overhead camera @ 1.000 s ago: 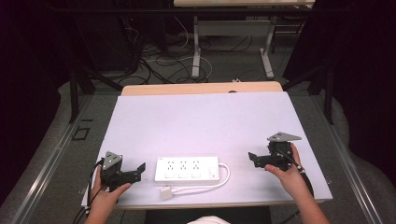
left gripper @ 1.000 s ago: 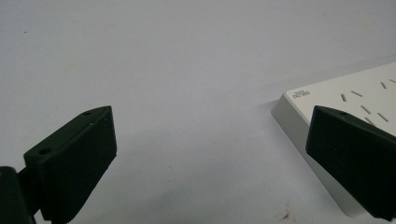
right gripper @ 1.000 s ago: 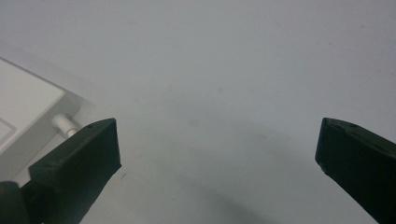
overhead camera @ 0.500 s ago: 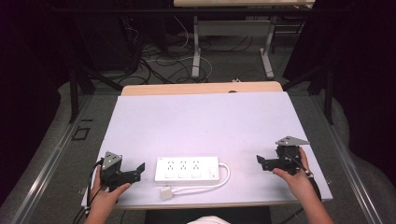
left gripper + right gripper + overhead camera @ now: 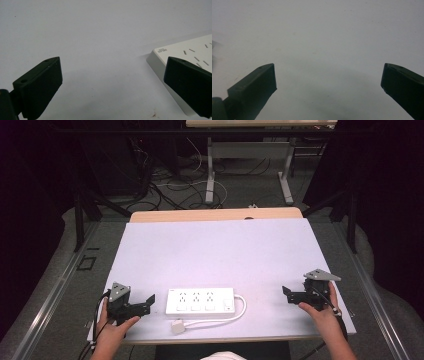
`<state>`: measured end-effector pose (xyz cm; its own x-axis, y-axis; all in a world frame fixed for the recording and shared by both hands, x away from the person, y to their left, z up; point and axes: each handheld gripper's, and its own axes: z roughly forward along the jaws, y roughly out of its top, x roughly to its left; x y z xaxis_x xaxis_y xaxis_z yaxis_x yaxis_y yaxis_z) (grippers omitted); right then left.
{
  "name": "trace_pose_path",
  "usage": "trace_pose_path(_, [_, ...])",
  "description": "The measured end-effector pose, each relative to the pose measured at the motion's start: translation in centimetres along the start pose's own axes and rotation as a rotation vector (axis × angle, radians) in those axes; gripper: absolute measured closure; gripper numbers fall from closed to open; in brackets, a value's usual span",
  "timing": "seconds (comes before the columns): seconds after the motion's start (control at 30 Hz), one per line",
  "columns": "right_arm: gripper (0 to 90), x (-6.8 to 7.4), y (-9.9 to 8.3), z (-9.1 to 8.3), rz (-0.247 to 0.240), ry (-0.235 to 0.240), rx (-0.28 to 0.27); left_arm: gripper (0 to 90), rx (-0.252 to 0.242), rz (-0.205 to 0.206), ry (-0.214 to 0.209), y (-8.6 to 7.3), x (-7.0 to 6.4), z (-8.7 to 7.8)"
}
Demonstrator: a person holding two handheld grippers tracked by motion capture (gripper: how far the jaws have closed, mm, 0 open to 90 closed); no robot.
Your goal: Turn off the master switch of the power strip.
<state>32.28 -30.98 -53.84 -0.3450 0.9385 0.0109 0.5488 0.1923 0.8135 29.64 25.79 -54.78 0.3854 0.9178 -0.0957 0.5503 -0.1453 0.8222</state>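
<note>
Far half of bench (image 5: 215, 245): bare from left edge to right edge, open to pass.
Near edge, middle: power strip (image 5: 201, 301) lies flat, its cord (image 5: 235, 312) looping back to a plug (image 5: 178, 326) just by the edge.
Near left corner: left gripper (image 5: 149, 301), jaws wide apart, just beside the strip's end; strip's corner sits ahead of one jaw.
Near right corner: right gripper (image 5: 286, 294), jaws spread, well apart from the strip; bare surface between.
</note>
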Motion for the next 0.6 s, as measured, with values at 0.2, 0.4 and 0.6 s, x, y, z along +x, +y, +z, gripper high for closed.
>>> trace_pose_path(0.2, [0.0,-0.6,-0.6,0.0,0.024,-0.035,-0.014,2.0,0.0,0.0,0.002,0.0,0.0,0.0])
trace_pose_path(0.4, [0.0,-1.1,-1.1,0.3,0.039,-0.045,-0.006,2.0,0.001,0.0,0.003,0.0,0.0,0.0])
trace_pose_path(0.6, [0.5,-1.5,-1.6,0.4,0.043,-0.062,-0.002,2.0,-0.001,-0.004,0.002,0.0,0.0,0.0])
